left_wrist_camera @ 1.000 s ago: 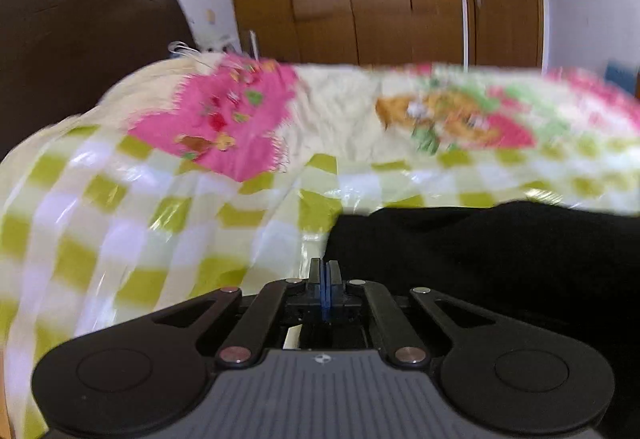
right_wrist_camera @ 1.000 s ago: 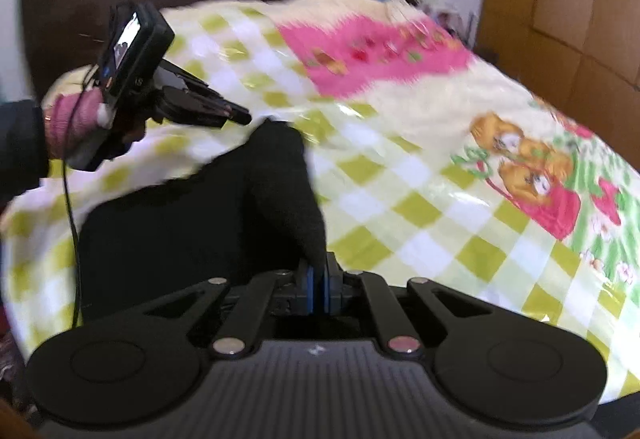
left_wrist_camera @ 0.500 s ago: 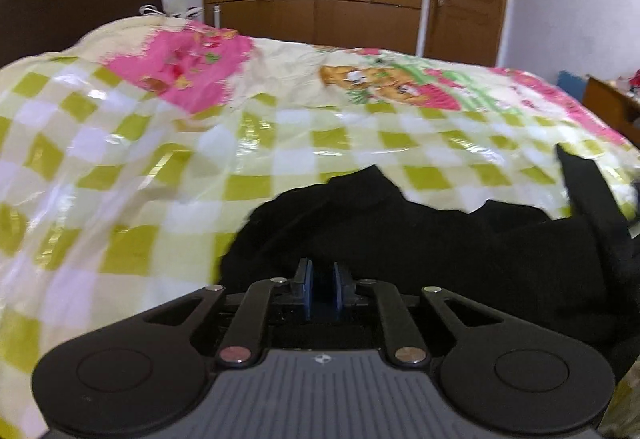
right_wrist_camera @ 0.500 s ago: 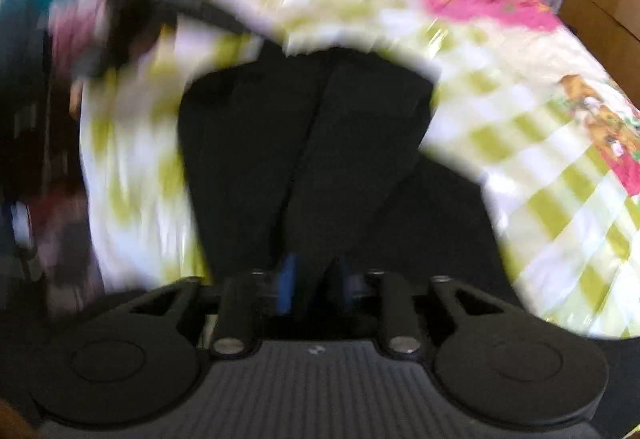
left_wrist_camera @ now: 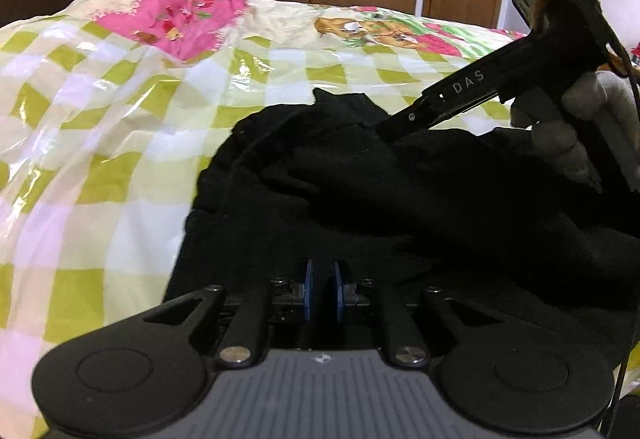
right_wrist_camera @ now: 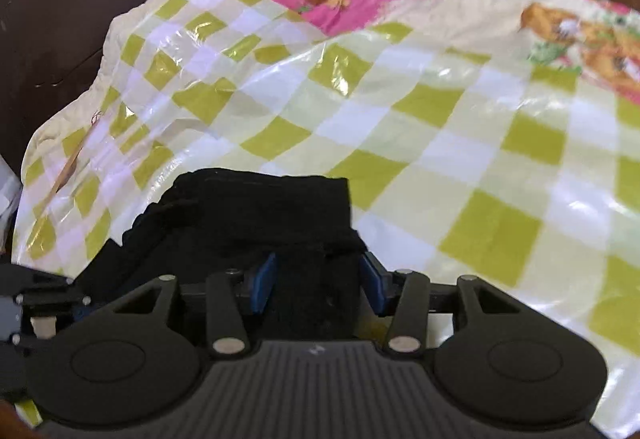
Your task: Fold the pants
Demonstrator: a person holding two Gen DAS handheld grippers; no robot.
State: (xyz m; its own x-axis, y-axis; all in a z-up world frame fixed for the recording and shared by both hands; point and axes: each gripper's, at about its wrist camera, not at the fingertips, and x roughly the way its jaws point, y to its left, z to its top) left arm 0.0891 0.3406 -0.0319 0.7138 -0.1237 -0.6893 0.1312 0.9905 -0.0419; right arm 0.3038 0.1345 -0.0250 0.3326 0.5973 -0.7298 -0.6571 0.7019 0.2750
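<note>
Letting go after a fold, by the look of it: black pants (left_wrist_camera: 400, 199) lie bunched on the checked bedspread (left_wrist_camera: 120, 119). Left gripper (left_wrist_camera: 321, 291) slightly apart, nothing pinched; right gripper (right_wrist_camera: 318, 285) has just been opening, cloth between its pads (unpressed). Next: regrasp an edge

Bright, even room light is seen; glare is thrown off the glossy bedspread (left_wrist_camera: 120, 111). Fisheye bending is marked at the edges. The right-wrist view is slightly blurred.
</note>
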